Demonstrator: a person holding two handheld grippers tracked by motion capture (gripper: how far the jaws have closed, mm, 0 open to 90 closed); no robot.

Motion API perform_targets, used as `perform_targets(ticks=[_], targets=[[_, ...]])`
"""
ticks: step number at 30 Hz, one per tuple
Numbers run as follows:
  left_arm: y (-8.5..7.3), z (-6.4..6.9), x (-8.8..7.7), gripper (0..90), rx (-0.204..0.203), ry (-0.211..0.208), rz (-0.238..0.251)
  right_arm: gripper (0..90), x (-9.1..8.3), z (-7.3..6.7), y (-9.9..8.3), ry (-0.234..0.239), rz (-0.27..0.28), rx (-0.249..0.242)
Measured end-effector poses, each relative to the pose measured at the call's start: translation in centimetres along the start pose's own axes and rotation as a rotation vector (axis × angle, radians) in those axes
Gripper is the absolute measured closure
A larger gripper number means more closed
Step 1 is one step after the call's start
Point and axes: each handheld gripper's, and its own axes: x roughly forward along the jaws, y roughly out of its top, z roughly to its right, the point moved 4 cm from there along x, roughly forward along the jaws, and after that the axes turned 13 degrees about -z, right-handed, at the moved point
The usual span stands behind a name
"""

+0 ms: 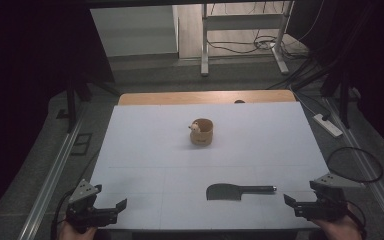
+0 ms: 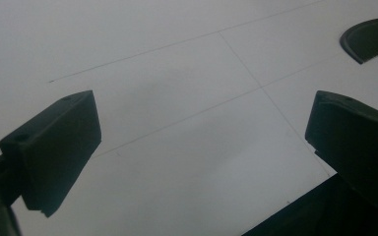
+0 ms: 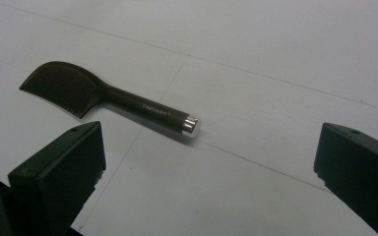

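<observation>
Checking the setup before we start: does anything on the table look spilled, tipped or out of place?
Nothing stands out. The comb lies flat near the right gripper, the round wooden holder stands upright mid-table, and both grippers, including the left gripper, wait open.

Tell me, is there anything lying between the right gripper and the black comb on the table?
Nothing visible. The right gripper sits open at the near right edge, and bare white table runs from it to the comb, whose handle end points toward it. The cup stands farther back, out of the way.
</observation>
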Motion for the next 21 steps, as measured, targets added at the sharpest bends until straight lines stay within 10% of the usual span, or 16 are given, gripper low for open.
perform_targets(ticks=[21], targets=[[-0.07,-0.27,-0.12,1.0,-0.016,-0.036,0.018,0.0,0.26,-0.13,0.04,-0.013,-0.027,-0.011]])
